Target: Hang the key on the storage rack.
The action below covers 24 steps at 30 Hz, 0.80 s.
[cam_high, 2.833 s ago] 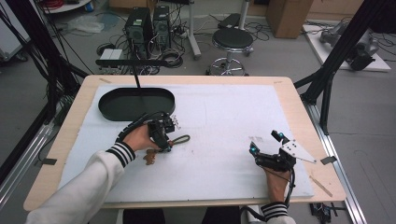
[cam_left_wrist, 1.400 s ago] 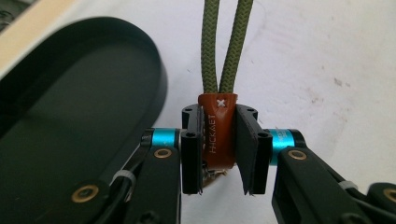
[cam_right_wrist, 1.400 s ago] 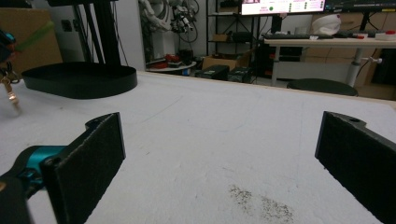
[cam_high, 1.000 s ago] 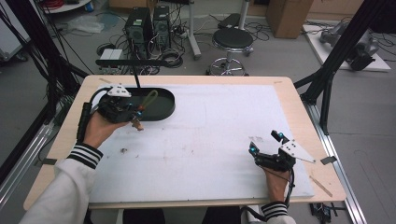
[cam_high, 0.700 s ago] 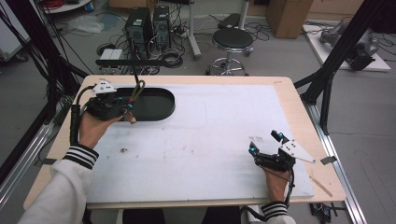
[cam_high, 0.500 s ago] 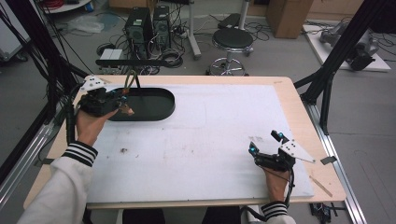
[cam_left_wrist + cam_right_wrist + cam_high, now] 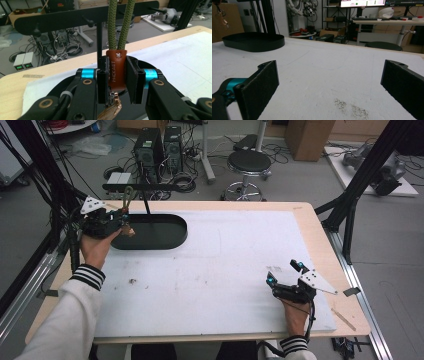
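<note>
A keychain hangs from my left gripper [image 7: 121,219]: a brown leather tab [image 7: 117,70], a green rope loop [image 7: 121,25] standing up from it and a brass clasp [image 7: 111,110] dangling below. The left gripper [image 7: 117,76] is shut on the leather tab, both pads pressed on its sides. It hovers at the left end of the black oval base [image 7: 152,234], the rope loop [image 7: 128,197] rising toward the black peg rack [image 7: 145,186]. The rack's bar [image 7: 62,18] with its pegs lies just behind the rope. My right gripper [image 7: 283,272] rests open on the white mat at the front right, nothing between its pads [image 7: 265,81].
The oval base [image 7: 253,41] carries a thin post holding the peg bar. A white mat [image 7: 225,270] covers the wooden table. A little dark debris [image 7: 352,108] lies on the mat by the right gripper. Black frame struts stand at both table sides.
My left gripper has carried the keychain from the mat's middle back and left to the base's left end and raised the rope loop toward the rack. The right gripper has stayed put.
</note>
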Each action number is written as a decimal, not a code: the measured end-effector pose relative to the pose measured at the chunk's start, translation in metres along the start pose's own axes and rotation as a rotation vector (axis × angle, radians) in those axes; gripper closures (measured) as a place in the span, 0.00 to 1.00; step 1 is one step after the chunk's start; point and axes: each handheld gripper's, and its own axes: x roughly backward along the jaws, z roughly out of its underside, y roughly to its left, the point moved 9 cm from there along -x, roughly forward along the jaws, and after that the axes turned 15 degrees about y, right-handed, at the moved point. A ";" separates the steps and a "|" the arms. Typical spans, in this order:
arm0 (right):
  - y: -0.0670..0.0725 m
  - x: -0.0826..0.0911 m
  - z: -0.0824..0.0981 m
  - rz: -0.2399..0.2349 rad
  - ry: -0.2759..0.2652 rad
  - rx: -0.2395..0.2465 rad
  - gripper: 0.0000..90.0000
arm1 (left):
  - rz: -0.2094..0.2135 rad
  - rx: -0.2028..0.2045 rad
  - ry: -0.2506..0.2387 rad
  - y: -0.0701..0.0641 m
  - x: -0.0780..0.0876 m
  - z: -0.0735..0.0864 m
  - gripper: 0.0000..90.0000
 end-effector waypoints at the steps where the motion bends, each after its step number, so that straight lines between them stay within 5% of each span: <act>1: 0.000 0.000 0.000 -0.002 0.000 -0.004 0.01 | -0.003 0.004 0.002 0.001 -0.001 0.000 0.81; 24: 0.000 0.000 0.000 -0.004 -0.001 -0.004 0.01 | -0.049 0.085 0.025 0.018 -0.033 0.008 0.81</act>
